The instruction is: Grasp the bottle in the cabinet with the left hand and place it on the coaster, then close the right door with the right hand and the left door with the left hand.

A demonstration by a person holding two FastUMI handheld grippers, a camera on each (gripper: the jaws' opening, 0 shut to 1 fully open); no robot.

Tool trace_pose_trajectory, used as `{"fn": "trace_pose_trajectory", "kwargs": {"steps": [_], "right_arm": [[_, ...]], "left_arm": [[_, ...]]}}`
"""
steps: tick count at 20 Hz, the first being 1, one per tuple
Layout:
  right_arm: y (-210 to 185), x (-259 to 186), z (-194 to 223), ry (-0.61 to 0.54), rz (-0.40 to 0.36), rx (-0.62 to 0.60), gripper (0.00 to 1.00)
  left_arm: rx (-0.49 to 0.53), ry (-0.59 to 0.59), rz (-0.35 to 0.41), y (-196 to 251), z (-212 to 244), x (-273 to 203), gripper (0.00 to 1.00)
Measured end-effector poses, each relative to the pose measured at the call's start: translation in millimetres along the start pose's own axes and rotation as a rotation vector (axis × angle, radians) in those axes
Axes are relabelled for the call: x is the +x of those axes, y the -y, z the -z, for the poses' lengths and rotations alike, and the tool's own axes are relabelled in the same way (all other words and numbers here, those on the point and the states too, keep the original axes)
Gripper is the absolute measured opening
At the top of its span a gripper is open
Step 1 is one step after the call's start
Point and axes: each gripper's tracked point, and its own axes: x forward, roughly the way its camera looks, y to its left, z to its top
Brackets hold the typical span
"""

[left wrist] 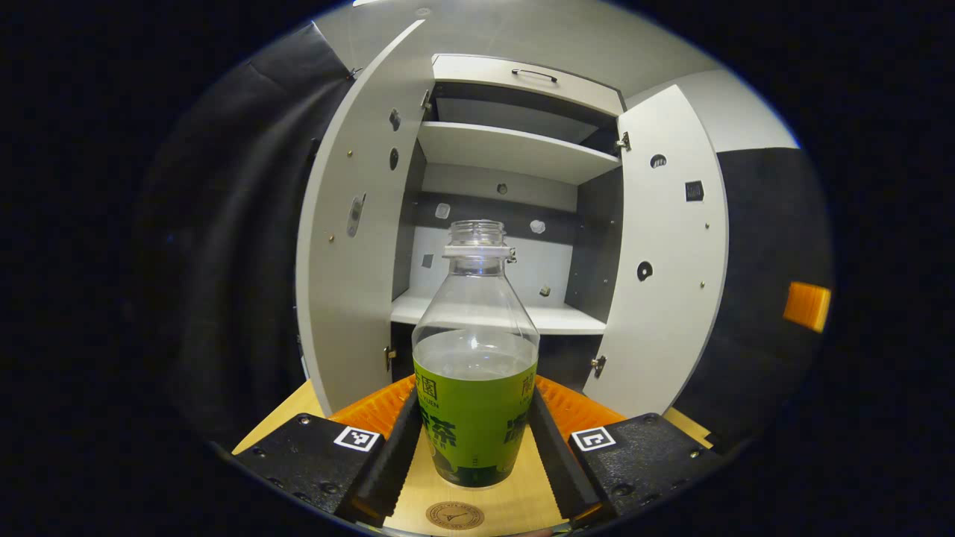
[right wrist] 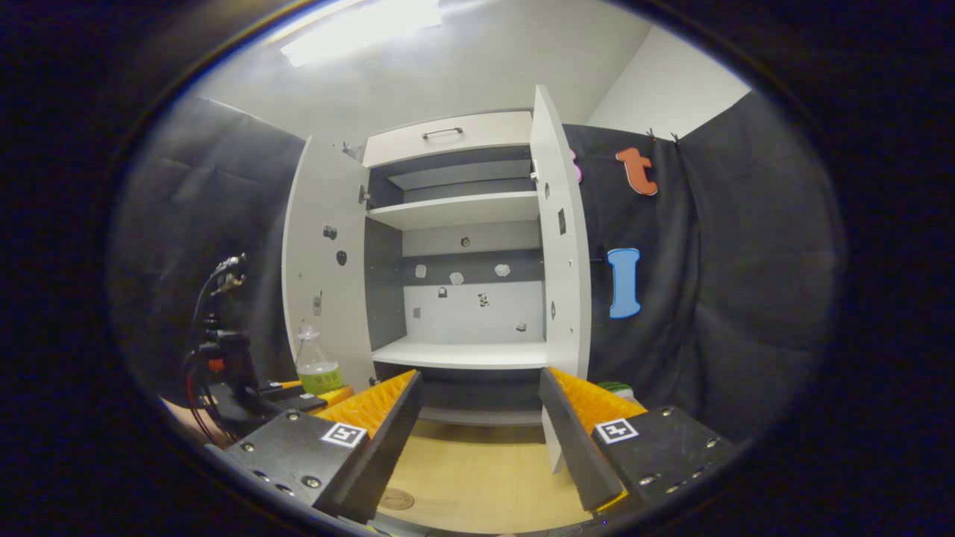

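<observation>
My left gripper was clamped on the bottle, coaster just below; right gripper hung slack, both cabinet doors open.

One bottle, one coaster, one cabinet with two open doors.

Small booth, black cloth draped down both sides with plain white wall above it, a ceiling light panel glowing overhead, and a light wood tabletop down front
</observation>
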Motion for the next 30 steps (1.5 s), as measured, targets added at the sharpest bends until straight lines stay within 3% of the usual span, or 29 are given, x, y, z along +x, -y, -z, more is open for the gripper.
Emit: {"fn": "trace_pose_trajectory", "kwargs": {"steps": [4, 5, 9, 15, 24, 30], "right_arm": [[-10.5, 15.3, 8.8, 0.005, -0.042, -0.024, 0.96], [-17.0, 20.4, 11.3, 0.011, -0.061, -0.020, 0.93], [-40.0, 44.0, 32.2, 0.000, -0.094, 0.042, 0.96], [-64.3, 68.2, 50.2, -0.027, -0.106, 0.011, 0.96], [-31.0, 54.3, 55.5, -0.045, -0.036, -0.003, 0.93], [8.8, 29.1, 25.2, 0.020, 0.035, 0.007, 0.96]], "left_arm": [[0.008, -0.078, 0.012, -4.4, 91.0, -7.3, 0.79], [0.009, -0.080, 0.019, -7.6, 112.7, -6.5, 0.79], [0.022, -0.095, 0.076, -8.1, 188.1, -2.7, 0.79], [0.044, -0.145, 0.098, -15.9, 242.3, 11.1, 0.79], [0.096, -0.169, 0.139, -8.1, 228.4, 3.7, 0.84], [0.153, -0.115, 0.141, 2.0, 171.2, -2.4, 0.86]]}}
